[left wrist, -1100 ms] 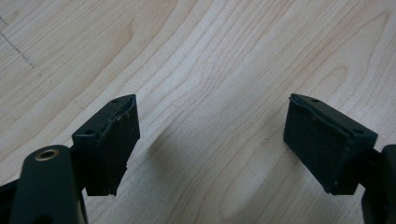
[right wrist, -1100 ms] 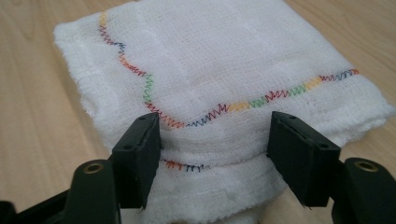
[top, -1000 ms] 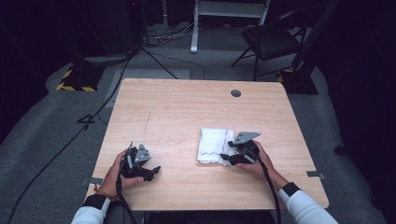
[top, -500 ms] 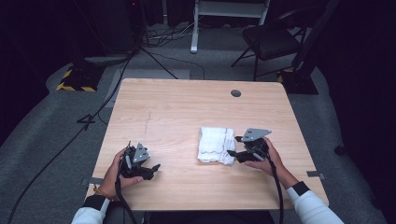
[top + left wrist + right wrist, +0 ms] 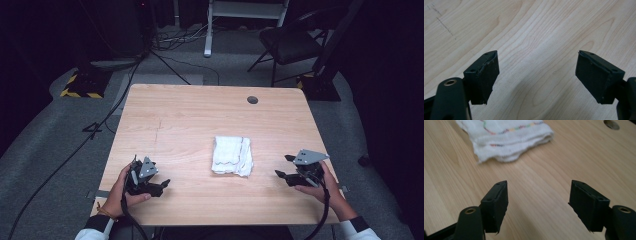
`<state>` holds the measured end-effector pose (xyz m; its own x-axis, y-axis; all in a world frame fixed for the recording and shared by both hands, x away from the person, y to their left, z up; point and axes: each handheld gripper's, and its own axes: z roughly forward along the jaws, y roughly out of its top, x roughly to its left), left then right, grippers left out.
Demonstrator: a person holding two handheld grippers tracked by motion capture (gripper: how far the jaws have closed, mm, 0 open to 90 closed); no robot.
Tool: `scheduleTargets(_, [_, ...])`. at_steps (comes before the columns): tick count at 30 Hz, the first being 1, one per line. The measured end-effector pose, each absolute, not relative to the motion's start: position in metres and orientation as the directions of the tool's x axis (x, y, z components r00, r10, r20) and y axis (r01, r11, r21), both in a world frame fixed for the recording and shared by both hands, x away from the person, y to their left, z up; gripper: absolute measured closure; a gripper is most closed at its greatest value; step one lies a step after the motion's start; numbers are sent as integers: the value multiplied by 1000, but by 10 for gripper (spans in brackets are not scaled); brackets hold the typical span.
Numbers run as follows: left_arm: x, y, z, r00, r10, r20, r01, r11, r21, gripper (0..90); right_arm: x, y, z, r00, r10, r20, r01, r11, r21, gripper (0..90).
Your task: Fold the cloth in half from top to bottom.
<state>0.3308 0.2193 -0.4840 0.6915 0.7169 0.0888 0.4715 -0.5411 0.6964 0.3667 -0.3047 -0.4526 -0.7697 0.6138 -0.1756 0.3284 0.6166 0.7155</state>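
Pulled back from the folded towel point(image 5: 231, 155) toward the right edge of the tabletop point(image 5: 200, 115) since a second ago: right gripper point(image 5: 283, 166), its fingers point(image 5: 495, 205) having just been opening, with nothing between them. Now spread wide over bare wood. Left gripper point(image 5: 162, 183) parked near the front left corner, hardly shifted, fingers point(image 5: 484, 75) likewise spread and empty, only wood grain beyond them.

Towel: flat, folded into a rough rectangle, a little right of the tabletop's middle, long axis running front to back, touched by neither gripper. Striped coloured stitching visible along one fold in the right gripper view point(image 5: 506, 138).

Key relation: towel lying to the left of the right gripper's fingers and slightly farther from the person, near but clearly apart; seen ahead and up-left in the right gripper view, layered open edges facing that camera. Left gripper well apart from the towel, farther off than the right. Right hand judged the likelier for any next reach; a short sideways move would bring the fingers back to the towel's right-hand long edge.
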Motion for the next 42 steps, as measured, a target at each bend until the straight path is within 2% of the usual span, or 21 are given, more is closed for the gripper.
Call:
scheduleTargets(4, [331,222,-486,700,711,64,479,-534,697,197,361,-327,-467,-749,645,-151,379,604,701,301])
scheduleTargets(11, [333,227,-496,703,710,44,518,-553,652,196,358,-364,-489,-698,715,-42,475,506,720,282])
scheduleTargets(15, [334,228,-499,695,719,-8,545,-519,659,185,357,-374,-500,-672,741,-4,507,464,727,264])
scheduleTargets(18, [334,228,-504,693,721,-13,527,-495,691,165,356,-377,-500,-655,755,-10,502,446,741,261])
scheduleTargets(42, [333,228,-504,687,727,-14,532,-489,691,164,355,-378,-503,-634,774,-5,514,425,745,240])
